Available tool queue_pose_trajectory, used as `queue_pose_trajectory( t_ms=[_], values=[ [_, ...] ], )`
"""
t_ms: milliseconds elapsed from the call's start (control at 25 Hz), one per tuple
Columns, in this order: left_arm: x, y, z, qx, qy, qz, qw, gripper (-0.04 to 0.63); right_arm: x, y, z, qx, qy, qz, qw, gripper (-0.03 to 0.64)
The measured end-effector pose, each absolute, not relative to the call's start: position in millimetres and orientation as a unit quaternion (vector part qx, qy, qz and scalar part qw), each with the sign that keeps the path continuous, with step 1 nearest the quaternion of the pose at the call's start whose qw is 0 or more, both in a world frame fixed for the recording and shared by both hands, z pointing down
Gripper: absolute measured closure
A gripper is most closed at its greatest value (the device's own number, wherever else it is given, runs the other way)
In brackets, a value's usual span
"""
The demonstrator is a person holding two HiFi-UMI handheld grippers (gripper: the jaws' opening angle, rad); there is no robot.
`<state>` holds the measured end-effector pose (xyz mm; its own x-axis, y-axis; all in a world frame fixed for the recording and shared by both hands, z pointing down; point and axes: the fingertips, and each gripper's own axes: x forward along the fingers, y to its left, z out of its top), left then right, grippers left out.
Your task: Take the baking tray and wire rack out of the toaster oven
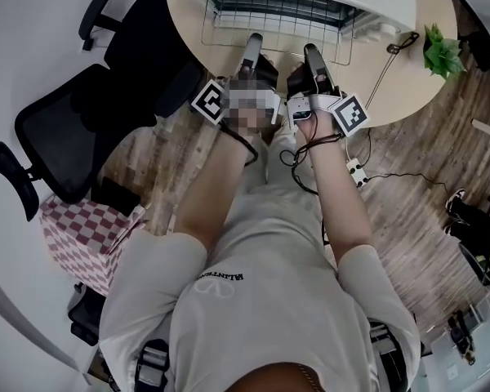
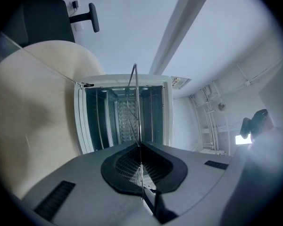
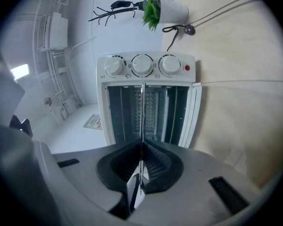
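Tabletop [image 1: 188, 23]: round, pale wood, plain edge. A potted plant [image 1: 441, 51] stands near its right rim, green leaves in a white pot, with a thin dark cable [image 1: 392, 55] just beside it.

Floor [image 1: 408, 162]: wood planks in mixed brown tones. A white power strip [image 1: 355, 170] lies on it with a lead trailing off to the right.

Furniture: a black mesh office chair [image 1: 65, 137] stands left of the tabletop. Below it is a red-and-white checked cloth [image 1: 86, 231]. Dark shoes [image 1: 465, 211] sit at the right edge.

Walls [image 2: 132, 27]: white, evenly lit. White pipes [image 3: 52, 69] run along the wall, and a small bright patch [image 3: 20, 71] shows low beside them.
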<state>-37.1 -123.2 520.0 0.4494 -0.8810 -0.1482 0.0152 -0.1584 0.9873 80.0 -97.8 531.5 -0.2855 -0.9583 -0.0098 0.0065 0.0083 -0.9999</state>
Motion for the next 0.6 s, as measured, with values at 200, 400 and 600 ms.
queue_pose_trajectory(
  t_ms=[200, 400, 600],
  values=[
    [-40, -110, 522, 0.65, -0.332, -0.397, 0.556, 0.6, 77, -84, 533, -0.421, 0.571, -0.564, 0.423, 0.609],
    [-42, -92, 522, 0.649, -0.329, -0.395, 0.561, 0.6, 72, -65, 531, -0.425, 0.569, -0.564, 0.422, 0.609],
    [-47, -79, 518, 0.653, -0.327, -0.39, 0.561, 0.6, 69, -51, 529, -0.425, 0.566, -0.567, 0.423, 0.609]
  ],
)
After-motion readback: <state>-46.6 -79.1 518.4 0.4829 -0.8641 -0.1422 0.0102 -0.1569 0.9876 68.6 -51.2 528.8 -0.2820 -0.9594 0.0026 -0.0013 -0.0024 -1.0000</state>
